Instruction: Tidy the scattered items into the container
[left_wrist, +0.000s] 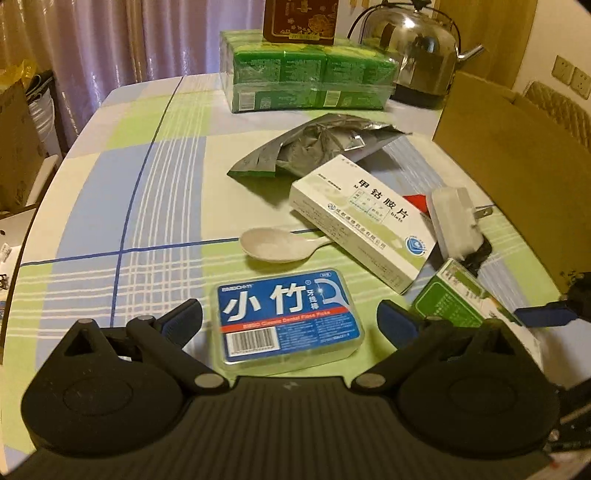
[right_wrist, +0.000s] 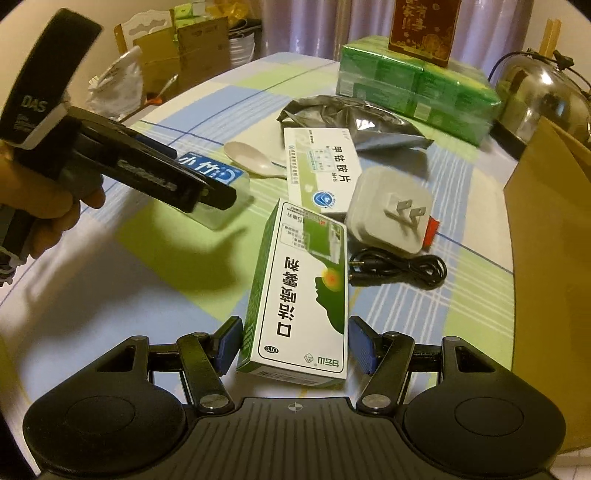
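Note:
A blue floss-pick box (left_wrist: 286, 319) lies on the checked tablecloth between the fingers of my left gripper (left_wrist: 288, 317), which is open with a gap on each side. My right gripper (right_wrist: 295, 332) is shut on a green-and-white medicine box (right_wrist: 306, 280), both pads against its long sides. The cardboard container (left_wrist: 517, 166) (right_wrist: 554, 221) stands at the right. Scattered between them are a white medicine box (left_wrist: 362, 221) (right_wrist: 321, 170), a white spoon (left_wrist: 280, 245) (right_wrist: 255, 157), a silver foil pouch (left_wrist: 314, 147) (right_wrist: 354, 118), a white charger plug (left_wrist: 456, 218) (right_wrist: 391, 210) and a black cable (right_wrist: 402, 267).
A green pack of tissues (left_wrist: 306, 74) with a dark red box on top stands at the back of the table, beside a steel kettle (left_wrist: 413, 48). The table's rounded edge (left_wrist: 55, 177) curves along the left. A hand (right_wrist: 44, 210) holds the left gripper.

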